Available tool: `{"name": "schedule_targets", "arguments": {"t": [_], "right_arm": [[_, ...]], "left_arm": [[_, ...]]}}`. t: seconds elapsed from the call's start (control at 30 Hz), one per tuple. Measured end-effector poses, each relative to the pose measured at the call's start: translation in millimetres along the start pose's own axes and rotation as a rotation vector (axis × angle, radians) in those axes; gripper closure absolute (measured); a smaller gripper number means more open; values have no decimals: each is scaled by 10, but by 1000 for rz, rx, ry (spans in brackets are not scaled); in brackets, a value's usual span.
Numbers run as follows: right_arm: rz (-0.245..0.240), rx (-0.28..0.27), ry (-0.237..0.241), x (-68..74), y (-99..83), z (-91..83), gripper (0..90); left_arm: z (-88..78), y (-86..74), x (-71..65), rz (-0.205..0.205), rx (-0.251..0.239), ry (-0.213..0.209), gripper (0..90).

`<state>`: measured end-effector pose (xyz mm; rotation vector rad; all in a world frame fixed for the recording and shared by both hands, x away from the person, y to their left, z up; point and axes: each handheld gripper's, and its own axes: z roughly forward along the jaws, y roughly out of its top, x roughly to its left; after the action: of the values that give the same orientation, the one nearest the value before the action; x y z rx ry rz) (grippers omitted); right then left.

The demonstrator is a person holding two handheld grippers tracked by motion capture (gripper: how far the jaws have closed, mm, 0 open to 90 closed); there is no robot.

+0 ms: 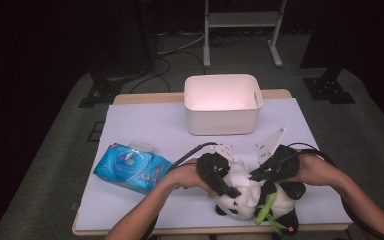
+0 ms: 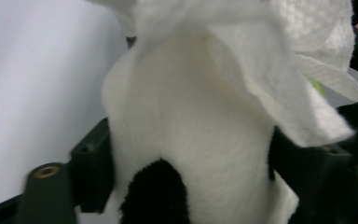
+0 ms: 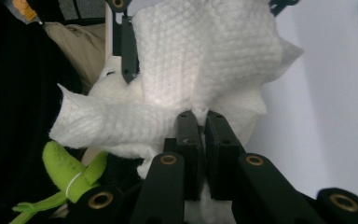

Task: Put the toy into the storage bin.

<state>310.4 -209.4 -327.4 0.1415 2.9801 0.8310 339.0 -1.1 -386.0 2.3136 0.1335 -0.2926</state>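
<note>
A black-and-white panda plush (image 1: 245,202) lies near the table's front edge, with a green bamboo sprig (image 1: 265,212) on it. My left gripper (image 1: 228,187) clamps the panda's white body (image 2: 182,135), one jaw on each side of it. My right gripper (image 1: 256,174) is shut on a crumpled white wipe (image 3: 205,60), which rests on the panda. The wipe (image 2: 261,60) drapes over the plush just past the left jaws. In the right gripper view the bamboo sprig (image 3: 70,175) shows at lower left.
A blue pack of wet wipes (image 1: 130,168) with its lid flap up lies at the left of the white table cover (image 1: 145,125). A white bin (image 1: 223,102) stands at the back centre. The front table edge is just beneath the panda.
</note>
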Motion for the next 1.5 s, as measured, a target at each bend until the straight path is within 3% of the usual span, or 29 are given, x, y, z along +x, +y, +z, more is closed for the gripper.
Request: {"name": "schedule_targets", "arguments": {"t": [0.1, 0.33, 0.4, 0.63, 0.8, 0.9, 1.13, 1.2, 1.27, 1.33, 1.5], "right_arm": [[-5, 4, -5, -41, 29, -6, 842], [-18, -17, -42, -243, 223, -66, 842], [-21, -20, -56, -312, 297, -56, 842], [-6, 2, -14, -361, 299, 31, 843], [4, 34, -45, -342, 220, -124, 843], [43, 23, -40, -347, 113, -162, 844], [57, -7, -29, -257, 6, -115, 849], [60, -11, -26, -230, -17, -111, 849], [59, -15, -22, -205, -36, -111, 849], [64, -25, -30, -187, -52, -116, 849], [48, -20, -26, -159, -15, -96, 848]], "left_arm": [[-51, 21, 15, 21, 6, 24, 282], [-381, 97, 74, 117, 19, 187, 288], [-430, 89, 102, 118, 21, 209, 281], [-399, -92, 92, 125, -7, 208, 258], [-399, -174, 55, 101, -34, 216, 244], [-390, -199, 57, 87, -60, 209, 225], [-395, -193, 36, 77, -46, 196, 159], [-428, -192, 44, 41, -72, 164, 129], [-485, -201, 53, 19, -70, 185, 150], [-493, -230, 57, 5, -57, 175, 151], [-473, -258, 41, 15, -56, 155, 210]]}}
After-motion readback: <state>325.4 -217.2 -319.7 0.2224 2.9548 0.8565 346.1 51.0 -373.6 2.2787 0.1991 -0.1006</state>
